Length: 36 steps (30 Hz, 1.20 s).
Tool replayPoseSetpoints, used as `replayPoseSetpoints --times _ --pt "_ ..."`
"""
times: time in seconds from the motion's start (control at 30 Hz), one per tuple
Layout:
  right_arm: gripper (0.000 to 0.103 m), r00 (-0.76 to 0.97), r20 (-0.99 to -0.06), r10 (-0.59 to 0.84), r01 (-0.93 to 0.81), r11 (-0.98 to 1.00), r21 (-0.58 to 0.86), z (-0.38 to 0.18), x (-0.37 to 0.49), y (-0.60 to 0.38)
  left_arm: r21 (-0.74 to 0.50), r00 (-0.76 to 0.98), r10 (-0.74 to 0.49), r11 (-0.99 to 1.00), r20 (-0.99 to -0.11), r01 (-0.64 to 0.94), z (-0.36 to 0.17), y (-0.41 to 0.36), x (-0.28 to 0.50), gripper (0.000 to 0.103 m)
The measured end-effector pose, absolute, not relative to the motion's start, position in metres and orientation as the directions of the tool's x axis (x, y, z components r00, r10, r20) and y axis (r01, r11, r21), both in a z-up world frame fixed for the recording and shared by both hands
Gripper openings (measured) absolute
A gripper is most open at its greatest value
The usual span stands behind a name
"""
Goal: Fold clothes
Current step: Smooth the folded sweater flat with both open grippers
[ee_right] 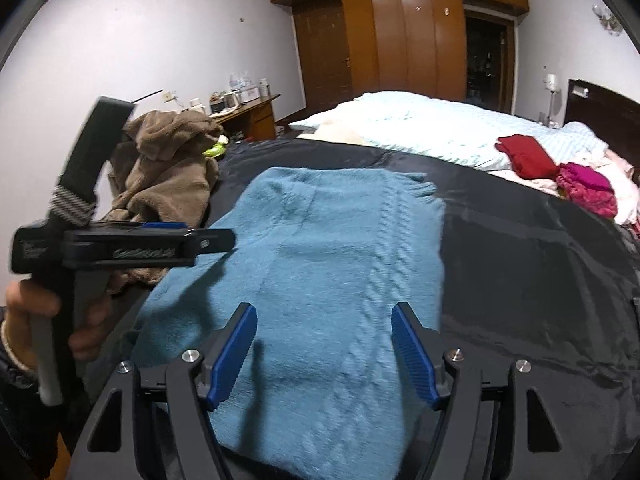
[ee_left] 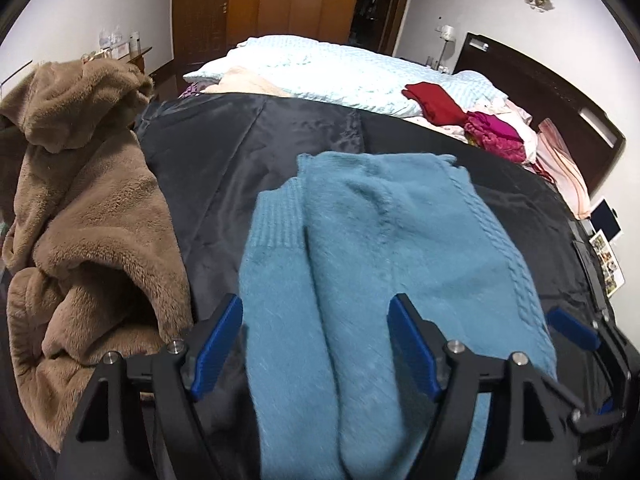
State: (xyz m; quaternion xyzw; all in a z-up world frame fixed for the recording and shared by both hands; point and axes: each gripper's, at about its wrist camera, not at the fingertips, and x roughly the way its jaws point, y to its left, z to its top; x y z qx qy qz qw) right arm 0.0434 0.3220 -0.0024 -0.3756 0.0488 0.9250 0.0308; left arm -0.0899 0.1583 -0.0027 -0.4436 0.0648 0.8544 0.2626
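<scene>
A teal knit sweater (ee_left: 384, 248) lies folded lengthwise on a dark sheet (ee_left: 240, 152) spread over the bed, one ribbed sleeve cuff (ee_left: 278, 216) laid along its left side. My left gripper (ee_left: 316, 344) hovers open just above its near end, blue pads wide apart. In the right wrist view the same sweater (ee_right: 320, 264) shows its cable pattern, and my right gripper (ee_right: 325, 348) stands open over its near right part. The left gripper (ee_right: 192, 242) appears there from the side, held by a hand (ee_right: 28, 304). Nothing is between either pair of fingers.
A brown fleece garment (ee_left: 80, 216) is heaped at the left edge of the bed. Red (ee_left: 434, 102) and magenta clothes (ee_left: 496, 136) lie at the far right near a dark headboard (ee_left: 560, 92). A pale blue blanket (ee_left: 320, 68) covers the far half. A wardrobe (ee_right: 400, 32) and desk (ee_right: 248, 114) stand behind.
</scene>
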Motion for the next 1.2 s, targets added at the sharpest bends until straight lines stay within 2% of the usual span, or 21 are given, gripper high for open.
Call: replayPoseSetpoints --times 0.2,0.43,0.57,0.63,0.87,1.2 --pt "0.072 -0.709 -0.703 0.058 -0.132 -0.99 0.051 -0.002 0.051 0.329 -0.108 -0.449 0.352 -0.869 -0.821 -0.483 -0.016 0.161 -0.092 0.079" --pt "0.082 -0.702 -0.71 0.057 -0.131 -0.99 0.049 -0.006 0.052 0.333 -0.092 -0.458 0.34 -0.872 -0.821 -0.481 -0.021 0.162 -0.091 0.081" --pt "0.084 -0.704 -0.71 0.037 -0.124 -0.99 0.072 -0.008 0.053 0.336 -0.127 -0.438 0.352 -0.876 -0.827 -0.465 -0.026 0.157 -0.099 0.091" --pt "0.084 -0.71 -0.704 0.017 -0.114 -0.989 0.091 -0.006 0.056 0.338 -0.159 -0.42 0.367 -0.877 -0.83 -0.453 -0.027 0.152 -0.104 0.091" --pt "0.084 -0.736 -0.676 -0.038 -0.202 -0.94 0.273 0.002 0.062 0.393 -0.223 -0.383 0.407 -0.869 -0.829 -0.442 -0.024 0.148 -0.119 0.091" --pt "0.084 -0.673 -0.699 -0.241 -0.159 -0.876 0.455 -0.031 0.026 0.411 -0.349 -0.29 0.5 -0.826 -0.816 -0.442 -0.039 0.146 -0.139 0.092"
